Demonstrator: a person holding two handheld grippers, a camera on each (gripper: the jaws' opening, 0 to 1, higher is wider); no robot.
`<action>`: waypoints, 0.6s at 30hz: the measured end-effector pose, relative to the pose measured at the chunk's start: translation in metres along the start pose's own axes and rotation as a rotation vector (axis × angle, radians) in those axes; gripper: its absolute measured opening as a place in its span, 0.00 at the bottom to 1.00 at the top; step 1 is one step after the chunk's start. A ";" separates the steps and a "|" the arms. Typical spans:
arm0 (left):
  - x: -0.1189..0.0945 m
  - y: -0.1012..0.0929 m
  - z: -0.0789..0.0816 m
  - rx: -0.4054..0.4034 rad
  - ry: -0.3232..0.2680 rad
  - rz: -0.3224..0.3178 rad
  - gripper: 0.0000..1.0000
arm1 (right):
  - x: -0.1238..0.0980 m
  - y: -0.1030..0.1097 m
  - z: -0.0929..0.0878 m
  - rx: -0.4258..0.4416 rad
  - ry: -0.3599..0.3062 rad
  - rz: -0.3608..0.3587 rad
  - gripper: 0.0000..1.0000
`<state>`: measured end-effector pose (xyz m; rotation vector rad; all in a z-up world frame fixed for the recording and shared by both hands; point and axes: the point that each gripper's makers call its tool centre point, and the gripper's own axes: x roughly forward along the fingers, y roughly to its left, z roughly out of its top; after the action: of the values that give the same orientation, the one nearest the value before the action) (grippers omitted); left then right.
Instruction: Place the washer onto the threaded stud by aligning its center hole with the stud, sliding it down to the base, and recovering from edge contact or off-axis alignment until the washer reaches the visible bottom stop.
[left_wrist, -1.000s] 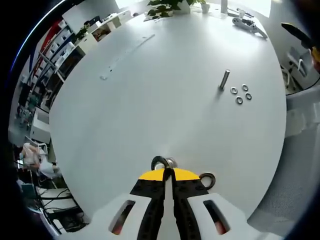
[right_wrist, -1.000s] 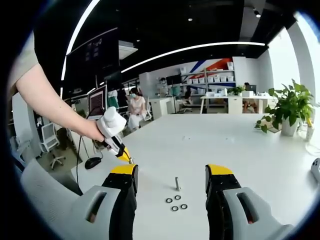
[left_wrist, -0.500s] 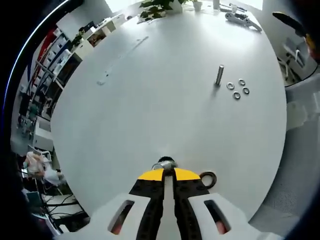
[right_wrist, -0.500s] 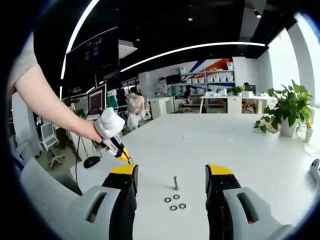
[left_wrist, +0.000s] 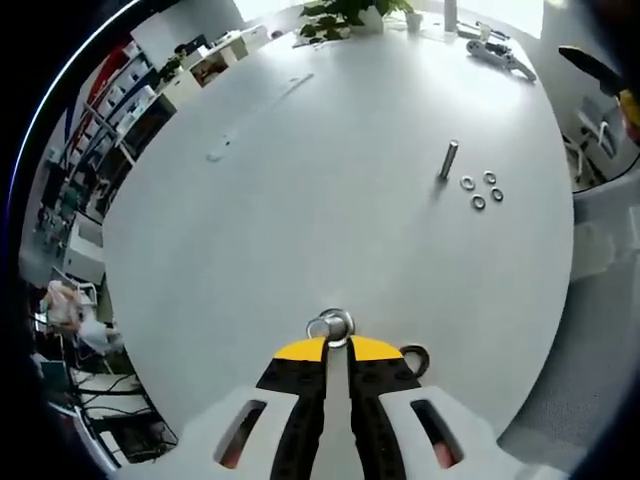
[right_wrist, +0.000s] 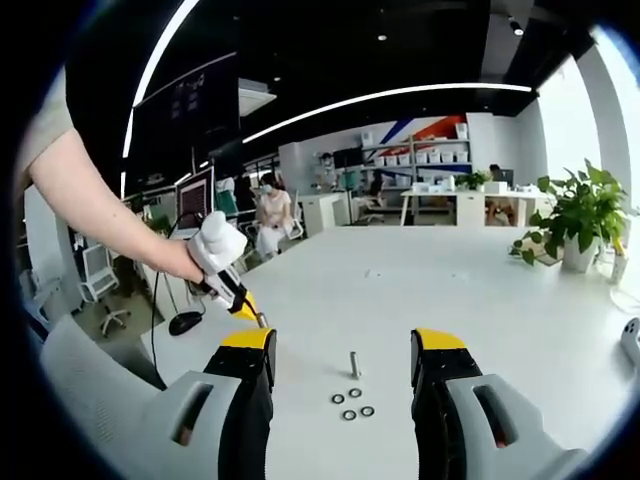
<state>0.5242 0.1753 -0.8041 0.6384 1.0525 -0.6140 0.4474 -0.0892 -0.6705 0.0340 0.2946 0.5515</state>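
Note:
My left gripper (left_wrist: 337, 343) is shut on a silvery washer (left_wrist: 330, 326), which sticks out past its yellow jaw tips above the white table (left_wrist: 300, 200). The threaded stud (left_wrist: 450, 160) stands upright far ahead to the right, with several small washers (left_wrist: 481, 190) lying beside it. In the right gripper view my right gripper (right_wrist: 343, 345) is open and holds nothing. Between its jaws, farther off, are the stud (right_wrist: 354, 365) and the loose washers (right_wrist: 352, 404). The left gripper (right_wrist: 260, 322) shows at the left in a person's hand, well short of the stud.
A dark ring (left_wrist: 413, 357) sits close beside the left gripper's right jaw; I cannot tell if it lies on the table. A potted plant (right_wrist: 580, 215) and a white tool (left_wrist: 500, 50) stand at the table's far edge. Seated people and shelves are beyond.
The left gripper view has shifted slightly and back. The washer stays in the shut jaws and now faces the camera more. The right gripper has not moved.

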 end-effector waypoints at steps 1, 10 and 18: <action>0.000 0.000 0.000 -0.006 -0.005 0.001 0.05 | 0.000 0.000 -0.001 -0.001 0.005 0.002 0.57; -0.007 0.000 0.005 -0.088 -0.068 0.008 0.06 | 0.001 0.004 -0.001 -0.008 0.005 0.012 0.57; -0.026 -0.013 0.008 -0.115 -0.141 0.059 0.07 | 0.002 0.006 -0.004 0.008 0.012 0.026 0.57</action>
<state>0.5106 0.1648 -0.7796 0.5158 0.9269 -0.5354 0.4453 -0.0833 -0.6739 0.0422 0.3087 0.5767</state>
